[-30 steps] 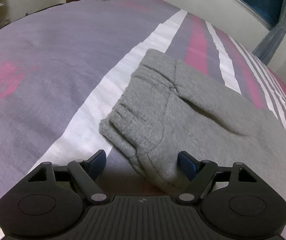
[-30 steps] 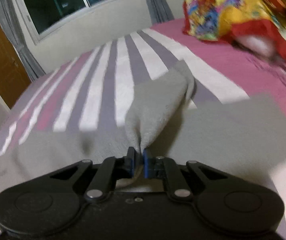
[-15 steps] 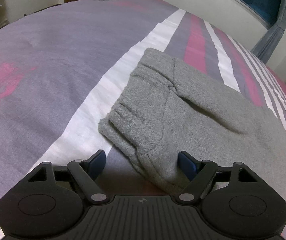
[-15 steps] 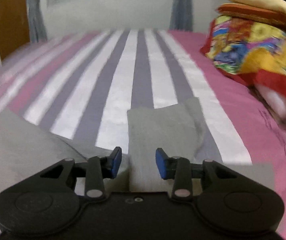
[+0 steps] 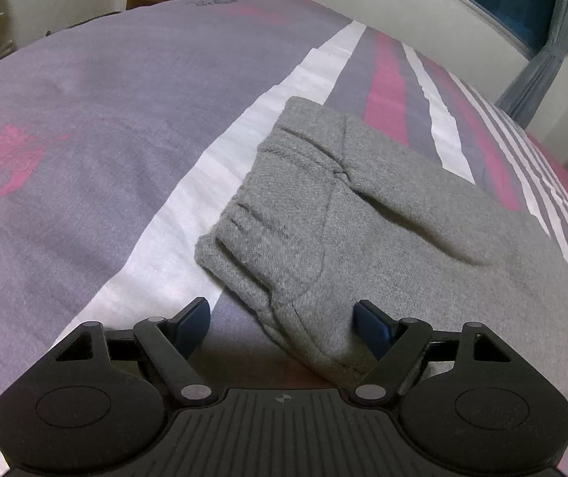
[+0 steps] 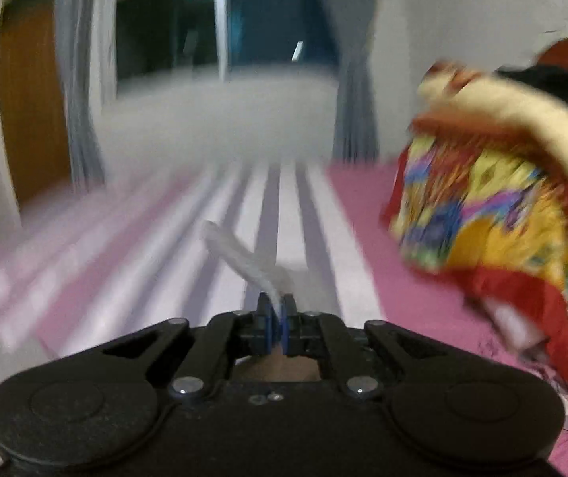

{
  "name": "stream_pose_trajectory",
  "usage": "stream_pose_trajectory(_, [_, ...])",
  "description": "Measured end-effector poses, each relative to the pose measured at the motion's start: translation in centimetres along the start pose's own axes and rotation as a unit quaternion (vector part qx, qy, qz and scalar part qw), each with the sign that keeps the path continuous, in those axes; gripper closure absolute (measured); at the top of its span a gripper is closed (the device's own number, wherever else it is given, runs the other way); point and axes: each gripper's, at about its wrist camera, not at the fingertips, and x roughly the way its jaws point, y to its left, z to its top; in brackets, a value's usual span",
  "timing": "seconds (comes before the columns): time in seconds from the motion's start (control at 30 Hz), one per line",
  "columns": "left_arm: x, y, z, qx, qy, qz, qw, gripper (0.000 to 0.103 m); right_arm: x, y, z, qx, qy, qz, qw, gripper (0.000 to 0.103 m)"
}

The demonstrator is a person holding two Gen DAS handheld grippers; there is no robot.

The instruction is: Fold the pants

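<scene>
Grey knit pants (image 5: 363,214) lie folded on the striped bed, waistband end nearest me in the left wrist view. My left gripper (image 5: 282,320) is open, low over the bed, its fingers on either side of the near corner of the pants without closing on it. In the blurred right wrist view my right gripper (image 6: 277,320) is shut on a thin pale strip of the pants' cloth (image 6: 244,262), held up above the bed.
The bed sheet (image 5: 85,127) has grey, white and pink stripes. A heap of colourful bedding (image 6: 482,214) lies at the right. A wall with a window and curtains (image 6: 224,31) stands behind the bed, a wooden door (image 6: 29,111) at the left.
My right gripper opened over the pants leg half a second ago, then shut on the cloth edge and lifted with fast motion. My left gripper stayed open at the pants corner.
</scene>
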Motion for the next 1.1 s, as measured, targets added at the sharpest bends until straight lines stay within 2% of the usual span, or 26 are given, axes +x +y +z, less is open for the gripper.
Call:
stream_pose_trajectory(0.03, [0.0, 0.0, -0.1, -0.001, -0.001, -0.001, 1.0, 0.024, -1.5, -1.0, -0.5, 0.017, -0.016, -0.005, 1.0, 0.099])
stream_pose_trajectory(0.1, [-0.1, 0.1, -0.2, -0.003, -0.005, -0.003, 1.0, 0.024, -3.9, -4.2, -3.7, 0.085, -0.012, -0.02, 0.996, 0.099])
stream_pose_trajectory(0.17, [-0.1, 0.2, -0.3, -0.003, -0.006, -0.003, 1.0, 0.024, -4.2, -7.3, -8.7, 0.153, 0.026, -0.044, 0.987, 0.099])
stream_pose_trajectory(0.27, [-0.1, 0.1, -0.1, 0.0, -0.001, -0.001, 1.0, 0.024, -2.5, -10.8, -16.2, 0.23, 0.115, -0.067, 0.964, 0.099])
stream_pose_trajectory(0.33, [-0.1, 0.1, 0.1, 0.0, 0.003, -0.002, 1.0, 0.024, -2.2, -11.7, -18.5, 0.249, 0.133, -0.078, 0.956, 0.099])
stream_pose_trajectory(0.37, [-0.1, 0.2, 0.1, 0.0, 0.004, -0.002, 1.0, 0.024, -2.5, -12.1, -19.1, 0.273, 0.126, -0.071, 0.951, 0.099])
stream_pose_trajectory(0.47, [-0.1, 0.1, 0.1, 0.0, 0.003, -0.001, 1.0, 0.024, -3.0, -12.9, -19.3, 0.316, 0.109, -0.06, 0.941, 0.097])
stream_pose_trajectory(0.53, [-0.1, 0.1, 0.1, 0.0, 0.001, 0.0, 1.0, 0.024, -2.5, -13.2, -19.2, 0.317, 0.119, -0.073, 0.938, 0.08])
stream_pose_trajectory(0.57, [-0.1, 0.1, 0.0, 0.0, -0.001, -0.001, 1.0, 0.024, -2.1, -13.6, -19.0, 0.319, 0.132, -0.087, 0.934, 0.076])
stream_pose_trajectory(0.6, [-0.1, 0.1, 0.0, 0.0, -0.001, -0.001, 1.0, 0.024, -1.8, -14.0, -19.1, 0.326, 0.136, -0.091, 0.931, 0.078])
stream_pose_trajectory(0.63, [0.0, 0.1, 0.0, 0.0, -0.001, -0.002, 1.0, 0.024, -1.8, -14.2, -19.0, 0.335, 0.137, -0.087, 0.928, 0.09])
stream_pose_trajectory(0.7, [0.0, 0.1, 0.0, 0.0, 0.0, -0.002, 1.0, 0.024, -2.5, -13.9, -18.9, 0.329, 0.137, -0.081, 0.931, 0.098])
stream_pose_trajectory(0.77, [-0.1, 0.1, 0.0, 0.001, 0.001, -0.003, 1.0, 0.024, -3.7, -13.3, -18.2, 0.313, 0.117, -0.072, 0.94, 0.098])
stream_pose_trajectory(0.83, [-0.1, 0.1, 0.0, 0.001, 0.001, -0.003, 1.0, 0.024, -4.4, -13.1, -17.8, 0.306, 0.105, -0.068, 0.944, 0.099])
stream_pose_trajectory(1.03, [-0.1, 0.2, 0.0, 0.004, 0.002, -0.007, 1.0, 0.024, -5.6, -13.4, -18.1, 0.302, 0.098, -0.083, 0.945, 0.099])
stream_pose_trajectory(1.1, [-0.1, 0.3, 0.0, 0.005, 0.004, -0.01, 0.9999, 0.024, -6.1, -14.0, -18.4, 0.311, 0.095, -0.092, 0.941, 0.099])
